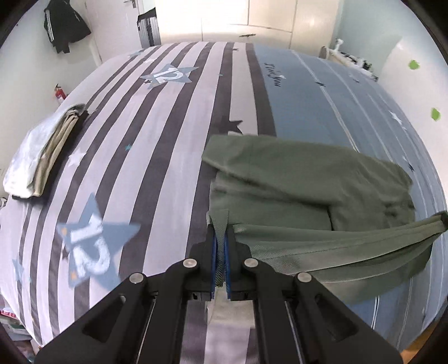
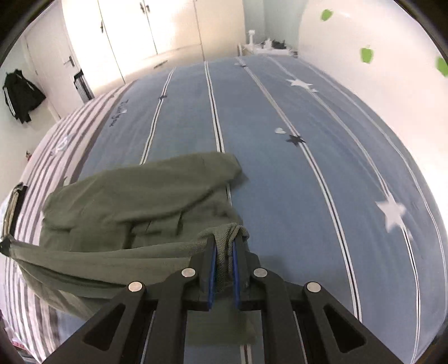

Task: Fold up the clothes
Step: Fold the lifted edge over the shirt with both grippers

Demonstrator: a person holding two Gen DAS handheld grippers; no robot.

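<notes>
Left hand-held gripper (image 1: 220, 238) clamps green garment (image 1: 308, 179) hem | right hand-held gripper (image 2: 224, 246) pinches opposite corner | folded stack (image 1: 42, 151) left of frame on striped bed (image 1: 168, 126)

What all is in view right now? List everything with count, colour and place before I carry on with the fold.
Garment: one, olive green, on the bed's near part, its near edge lifted and stretched between both claws.
Folded clothes stack: one stack, white, beige and dark layers, far left of the bed.
Bed cover: one, grey-and-white stripes on the left, blue with thin stripes and stars on the right.
Jacket: one, black with white stripes, hanging on the left wall.
Fire extinguisher: one, red, on the floor left of the bed.
Wardrobe doors: several, cream, beyond the bed.
Wall stickers: a few, green, right wall.
Left claw: shut on the garment's edge.
Right claw: shut on the same edge.
</notes>
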